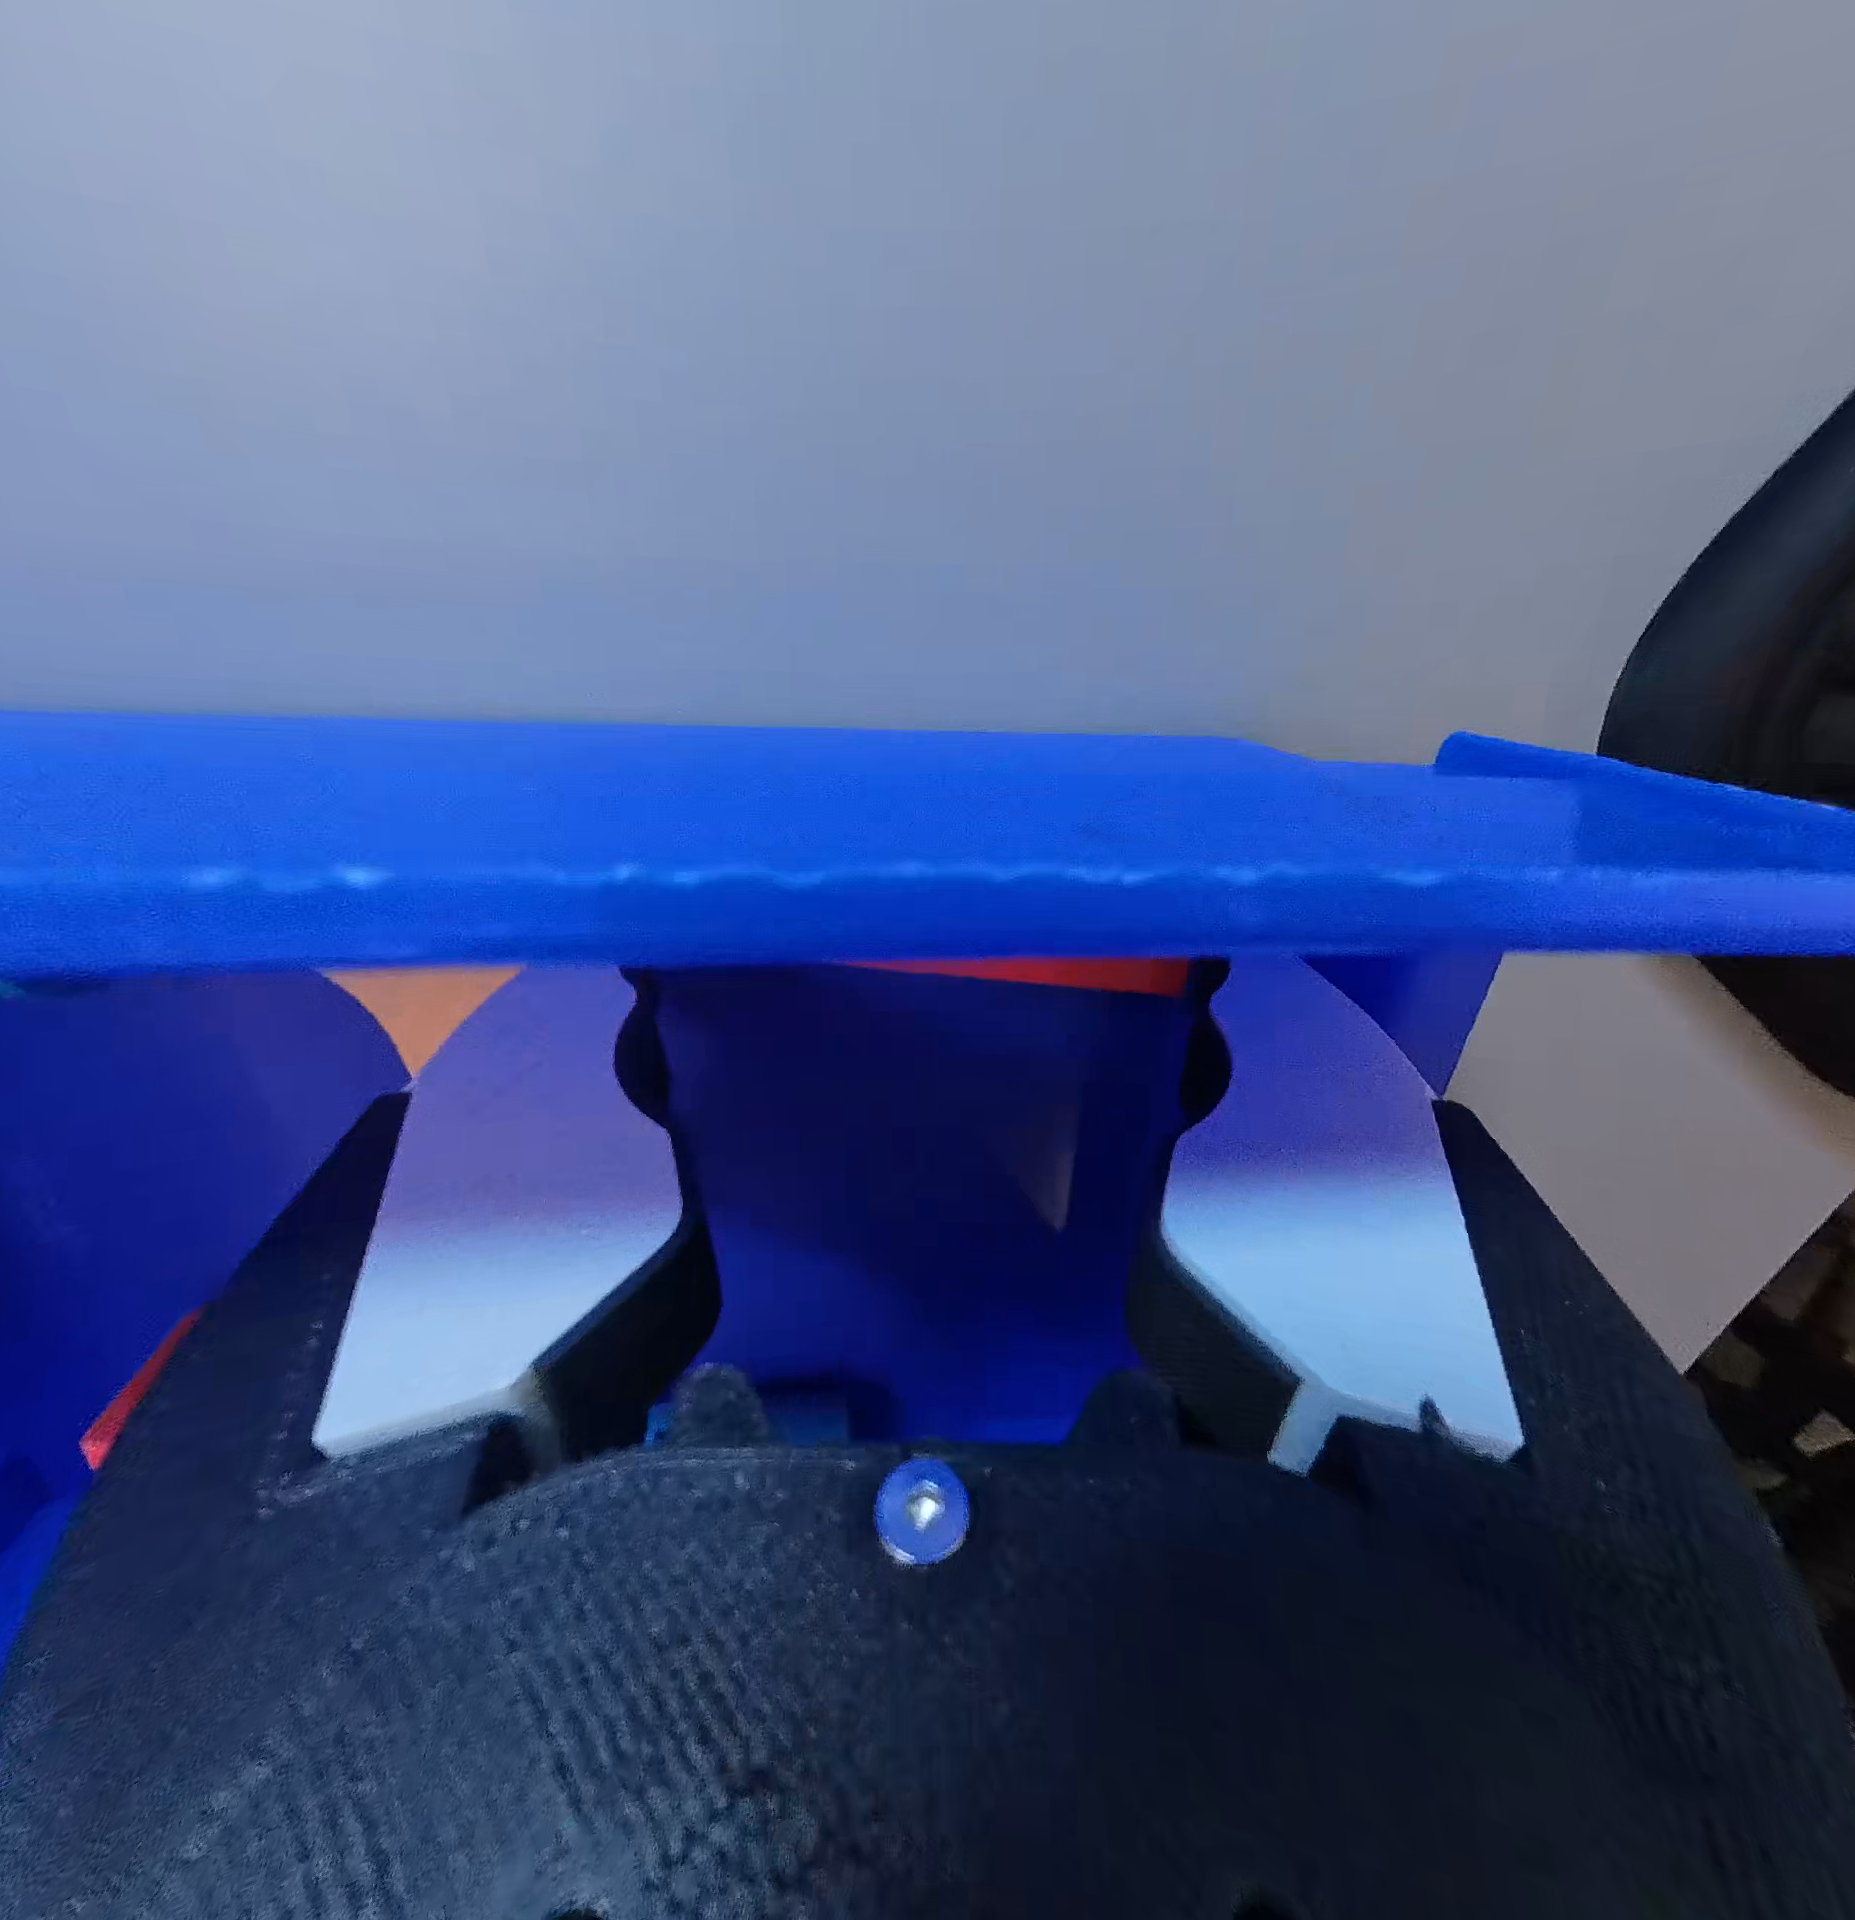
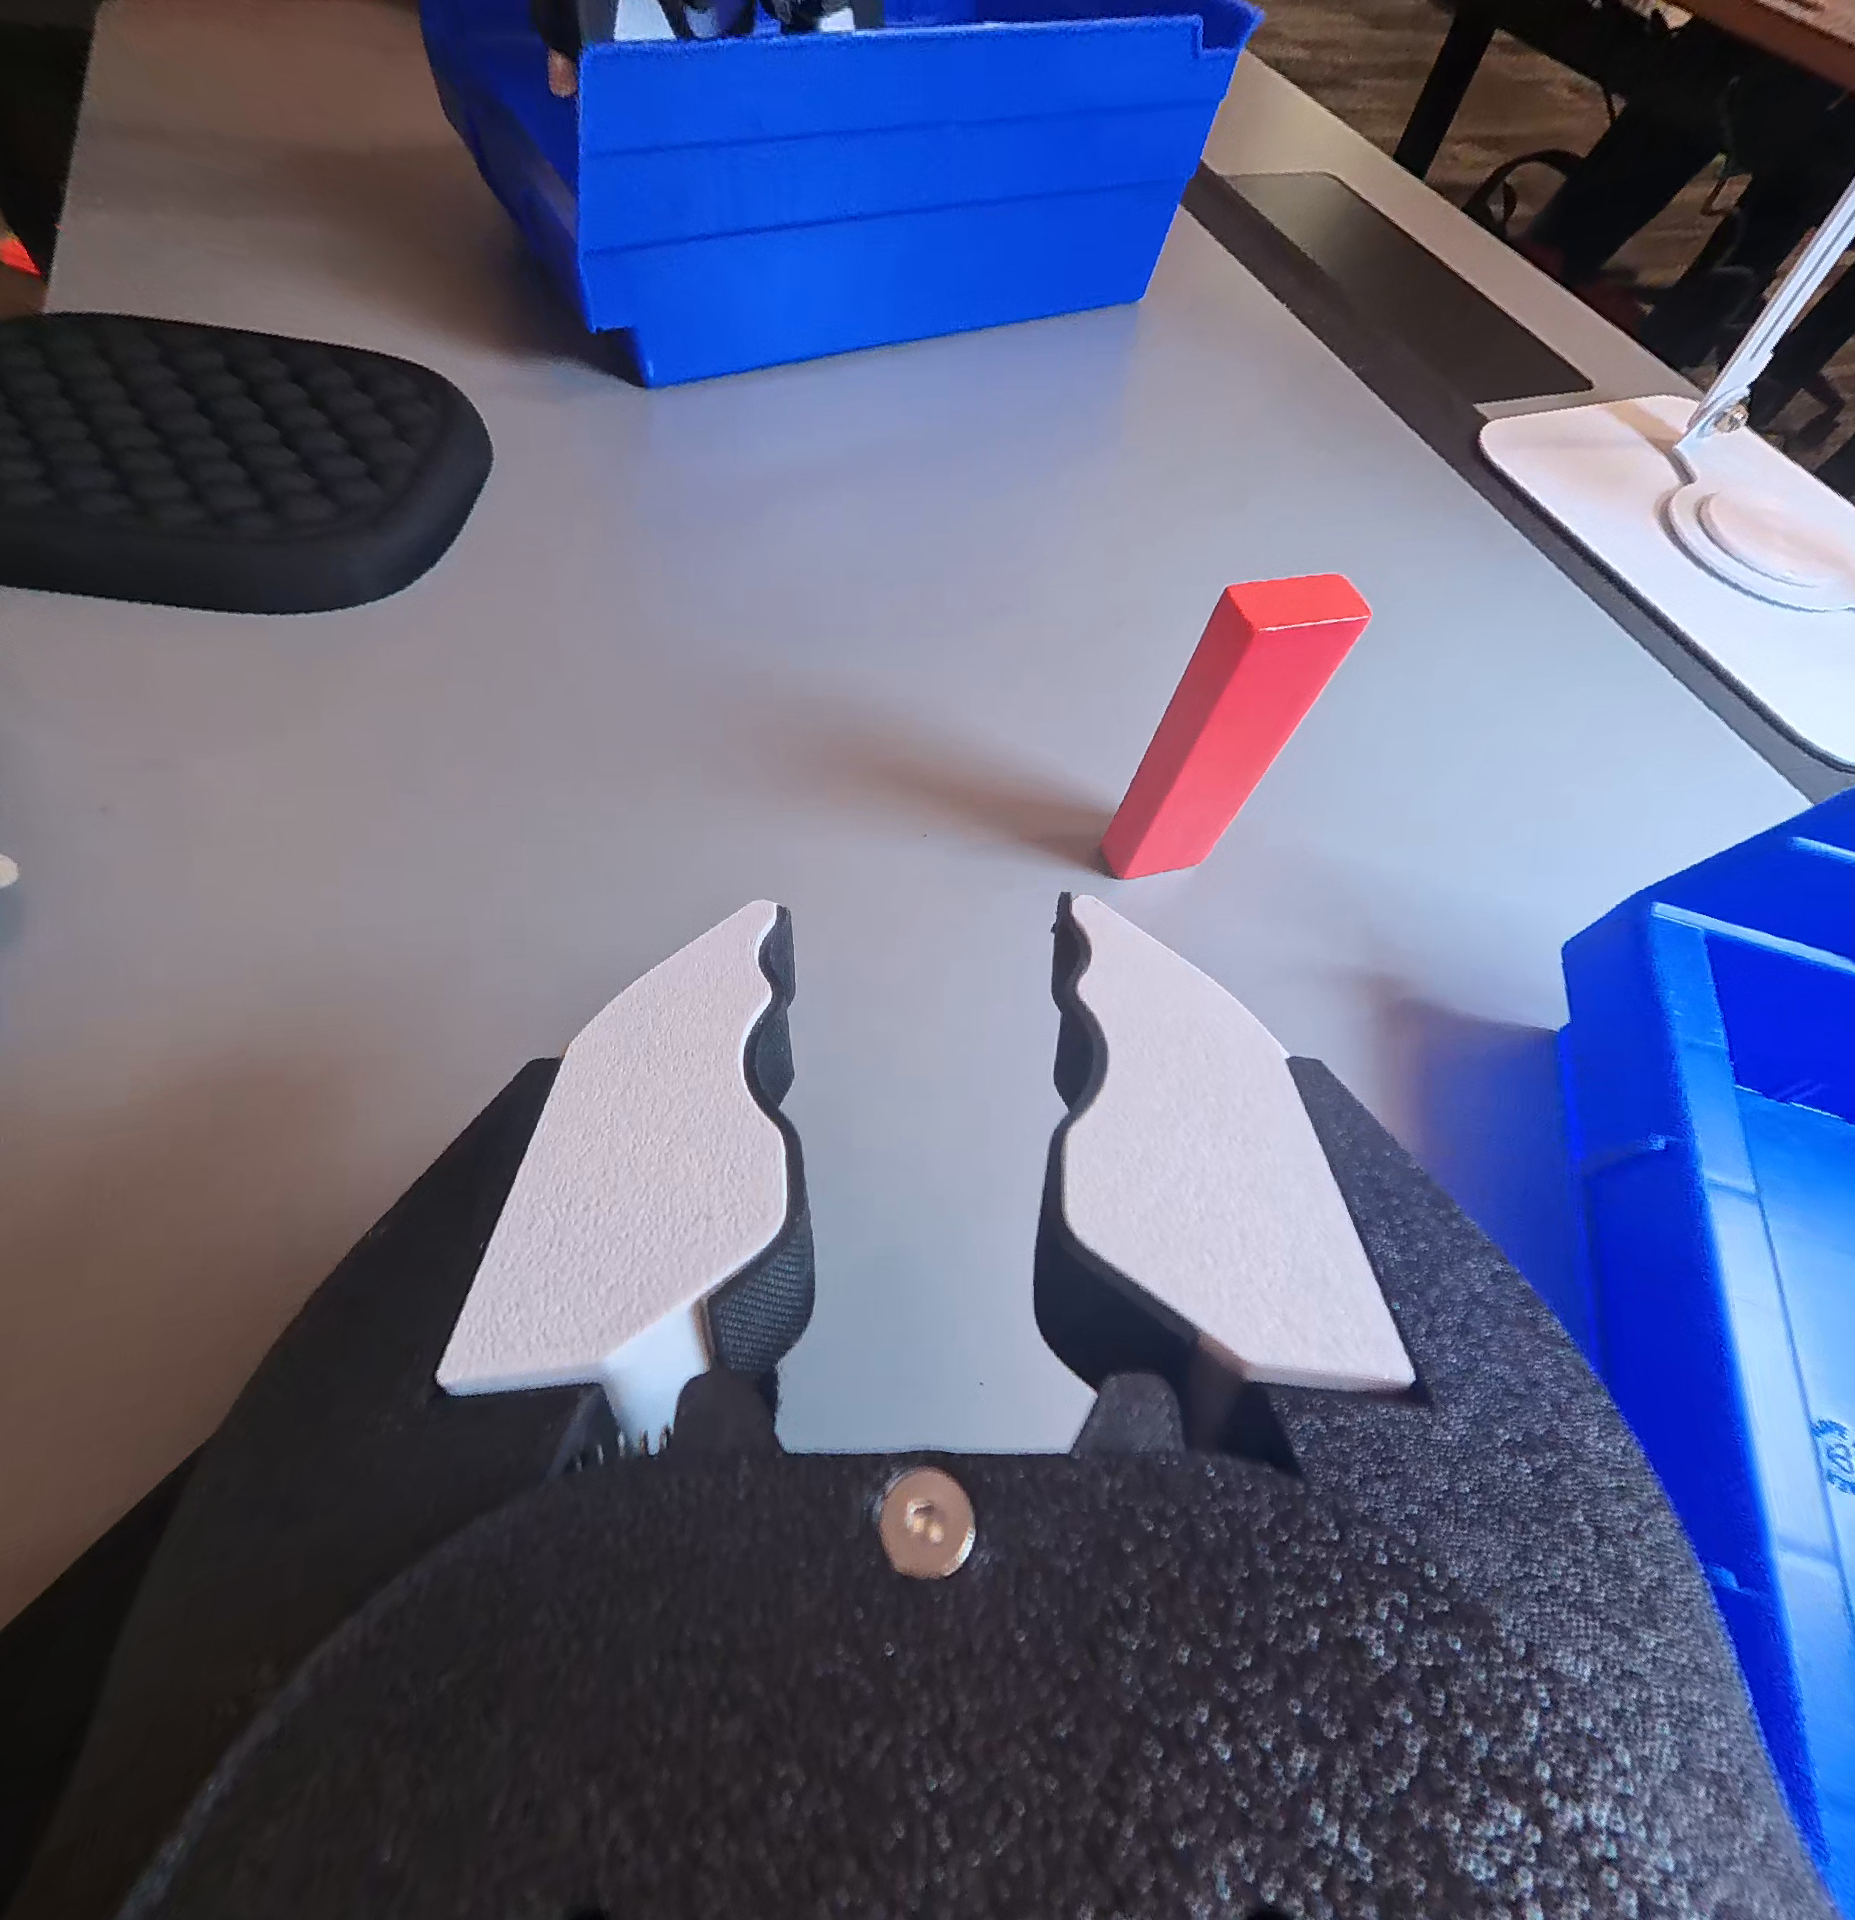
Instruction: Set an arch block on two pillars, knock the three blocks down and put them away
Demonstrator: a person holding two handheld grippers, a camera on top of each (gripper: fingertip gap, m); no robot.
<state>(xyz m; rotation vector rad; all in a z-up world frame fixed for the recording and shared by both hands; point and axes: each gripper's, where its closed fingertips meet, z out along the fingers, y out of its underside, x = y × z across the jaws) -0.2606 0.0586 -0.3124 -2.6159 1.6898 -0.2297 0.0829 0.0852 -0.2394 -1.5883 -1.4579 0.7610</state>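
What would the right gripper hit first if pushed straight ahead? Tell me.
Probably nothing close: the right gripper is open over bare table, and the red block stands right of its line. Far ahead sits the blue bin.

Left wrist view peers close inside a blue bin [image 1: 902, 831]; right wrist view overlooks the grey table [image 2: 694, 675] toward that bin [image 2: 881, 187].

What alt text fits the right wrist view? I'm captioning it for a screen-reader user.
An open claw hovers over a grey table, just short of a red block standing upright. A blue bin sits at the far end, another blue bin at right.
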